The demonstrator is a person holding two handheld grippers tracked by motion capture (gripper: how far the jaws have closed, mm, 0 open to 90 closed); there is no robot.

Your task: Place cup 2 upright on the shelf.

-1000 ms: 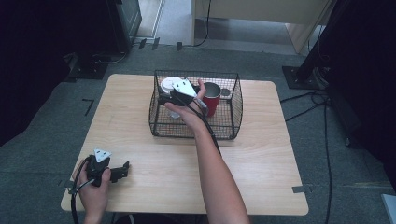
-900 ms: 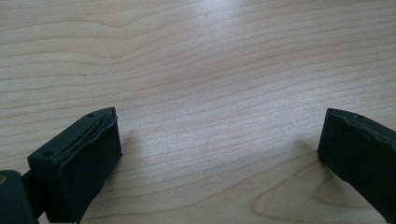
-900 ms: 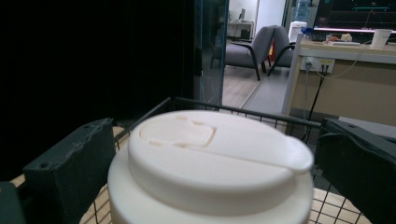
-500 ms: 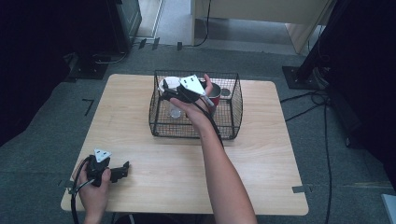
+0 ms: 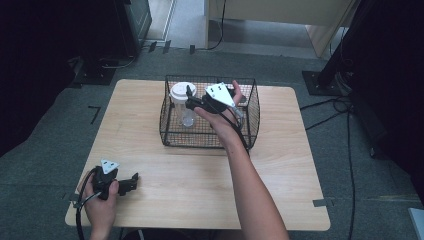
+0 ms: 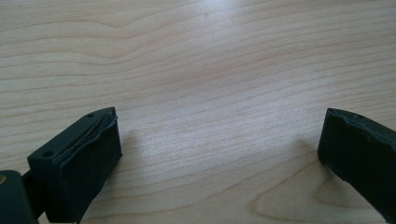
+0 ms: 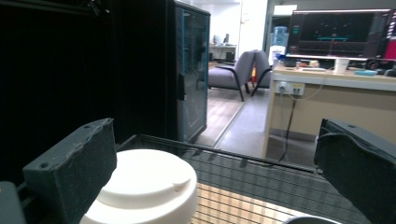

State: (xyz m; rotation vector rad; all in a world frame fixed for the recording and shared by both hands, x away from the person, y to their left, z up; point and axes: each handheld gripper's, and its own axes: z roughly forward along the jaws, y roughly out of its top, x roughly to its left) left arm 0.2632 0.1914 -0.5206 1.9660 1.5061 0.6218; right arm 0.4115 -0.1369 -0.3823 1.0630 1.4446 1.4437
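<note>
Your right gripper [image 5: 192,101] has swung right and risen inside the wire basket [image 5: 252,112], jaws spread empty, the upright white-lidded cup [image 5: 182,102] just below-left; left gripper [image 5: 131,181] rests open, far away.

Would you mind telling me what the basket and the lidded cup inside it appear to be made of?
The black mesh basket looks like coated metal wire, judging by its thin open grid. The clear cup seems plastic or glass; its white lid looks like matte moulded plastic.
</note>
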